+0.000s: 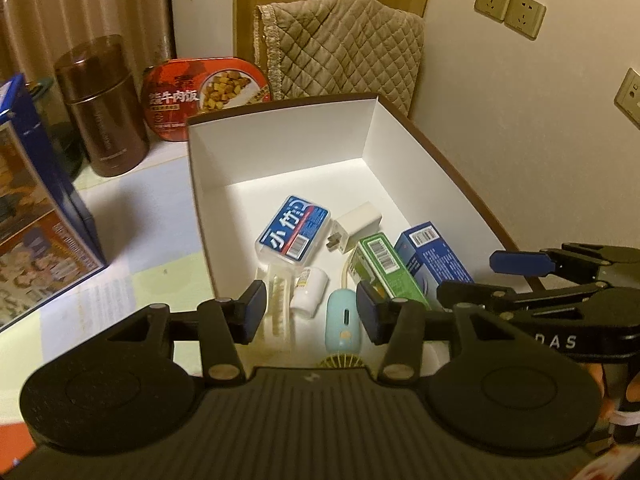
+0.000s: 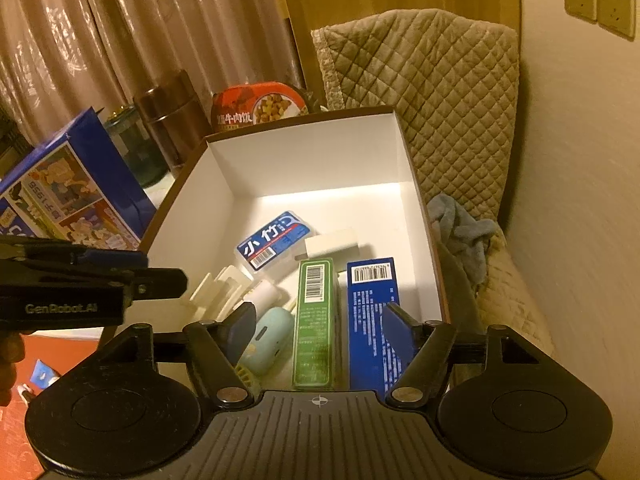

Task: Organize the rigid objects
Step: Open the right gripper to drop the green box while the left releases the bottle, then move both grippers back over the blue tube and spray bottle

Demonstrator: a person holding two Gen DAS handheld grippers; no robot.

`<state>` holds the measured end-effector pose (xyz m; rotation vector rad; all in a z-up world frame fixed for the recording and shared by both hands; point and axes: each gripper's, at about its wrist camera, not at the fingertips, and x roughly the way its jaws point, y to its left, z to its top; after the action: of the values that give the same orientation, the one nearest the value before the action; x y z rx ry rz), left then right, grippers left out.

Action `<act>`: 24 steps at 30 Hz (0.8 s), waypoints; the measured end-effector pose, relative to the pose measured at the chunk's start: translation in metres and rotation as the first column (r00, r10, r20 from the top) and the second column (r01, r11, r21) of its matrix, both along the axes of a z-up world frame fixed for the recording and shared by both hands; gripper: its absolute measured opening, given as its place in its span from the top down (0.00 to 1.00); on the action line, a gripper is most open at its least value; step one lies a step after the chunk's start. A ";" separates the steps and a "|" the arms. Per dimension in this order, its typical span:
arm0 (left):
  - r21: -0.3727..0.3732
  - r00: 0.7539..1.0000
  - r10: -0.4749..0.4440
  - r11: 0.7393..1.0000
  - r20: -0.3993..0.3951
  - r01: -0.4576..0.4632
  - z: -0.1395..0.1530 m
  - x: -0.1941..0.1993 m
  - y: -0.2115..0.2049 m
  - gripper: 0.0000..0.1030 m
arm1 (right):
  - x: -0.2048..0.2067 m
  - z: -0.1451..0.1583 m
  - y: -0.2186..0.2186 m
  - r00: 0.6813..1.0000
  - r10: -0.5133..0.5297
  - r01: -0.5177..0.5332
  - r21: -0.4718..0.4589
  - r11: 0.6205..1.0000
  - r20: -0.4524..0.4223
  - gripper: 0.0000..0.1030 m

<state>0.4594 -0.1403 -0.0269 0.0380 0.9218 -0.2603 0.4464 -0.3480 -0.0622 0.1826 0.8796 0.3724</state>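
Both sets of tongs hang over the near end of the white box, and both stand spread with nothing between the pads. The left tongs are above the mint fan; the right tongs are above the green carton and blue carton, which lie side by side along the box's right wall.

Everything to be sorted already lies in the box. The floss case sits mid-floor, the white charger just beside it toward the far wall, and a small white bottle near the fan.

I'd guess all of it is light. The cartons are thin card, stiff along their length but easy to dent, so take them across the narrow faces, mid-length. The floss case is hard, slick plastic; pinch its long sides. The charger is the densest piece: grip the flat body, not the prongs. The bottle may roll.
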 end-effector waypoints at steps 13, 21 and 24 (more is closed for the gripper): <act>-0.012 0.999 0.034 0.999 0.012 -0.034 0.022 -0.049 0.013 0.56 | -0.038 0.019 0.005 1.000 0.018 -0.018 0.018 1.000 0.019 0.33; -0.019 0.998 0.060 0.998 0.036 -0.059 0.031 -0.080 0.023 0.56 | -0.064 0.030 0.012 0.999 0.034 -0.035 0.025 0.999 0.033 0.33; -0.023 0.997 0.065 0.998 0.039 -0.064 0.034 -0.093 0.026 0.56 | -0.074 0.033 0.014 0.999 0.039 -0.040 0.027 0.999 0.037 0.33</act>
<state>0.3665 -0.1138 0.0068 -0.0064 0.8788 -0.2089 0.3723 -0.3336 -0.0290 0.1837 0.8433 0.4233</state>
